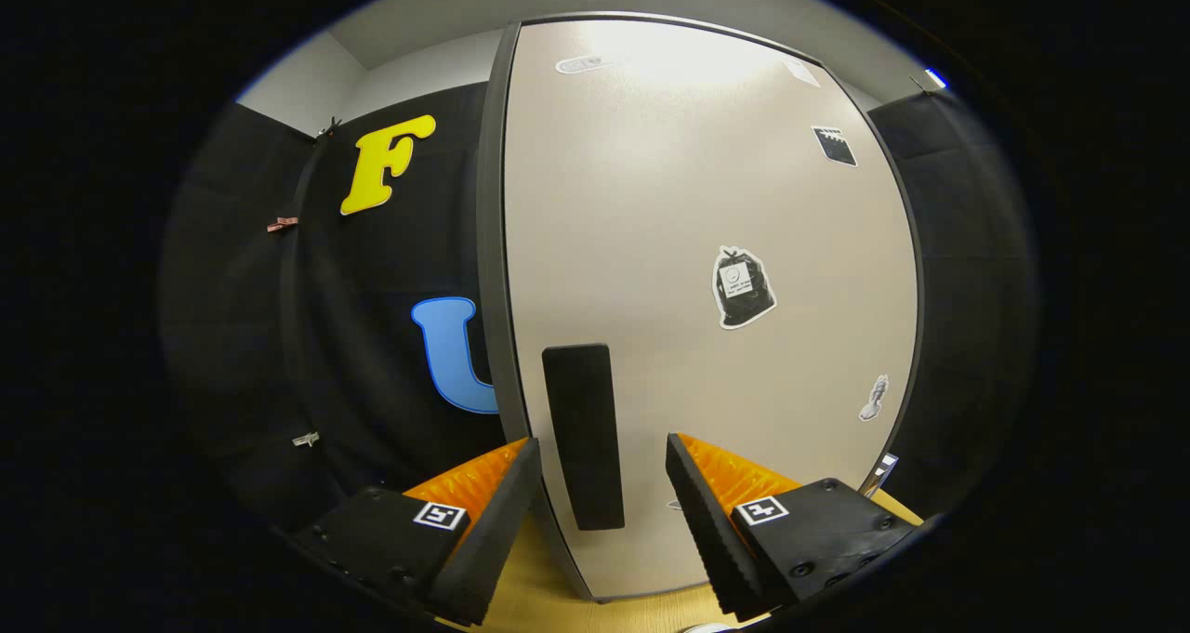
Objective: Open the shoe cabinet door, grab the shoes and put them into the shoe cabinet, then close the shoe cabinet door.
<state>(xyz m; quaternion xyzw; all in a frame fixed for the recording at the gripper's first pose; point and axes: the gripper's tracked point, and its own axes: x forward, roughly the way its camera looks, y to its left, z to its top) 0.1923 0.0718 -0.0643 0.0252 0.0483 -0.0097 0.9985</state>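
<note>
Where the pale shoe cabinet door (688, 243) stands shut just ahead: tongs (602, 484) spread wide, pinching nothing, fingers either side of the long black handle (583, 433) without touching it. Smooth beige panel, dark frame along its left edge (493, 243), several stickers (742, 287) on the right half. Handle upright, near the left edge, low on the door. Wooden bench (539, 596) below the fingers. Black booth wall (372, 336) to the left, with open room beside the frame.

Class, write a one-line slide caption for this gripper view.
Open gripper faces the closed cabinet door, its black handle just ahead between the fingers.
</note>
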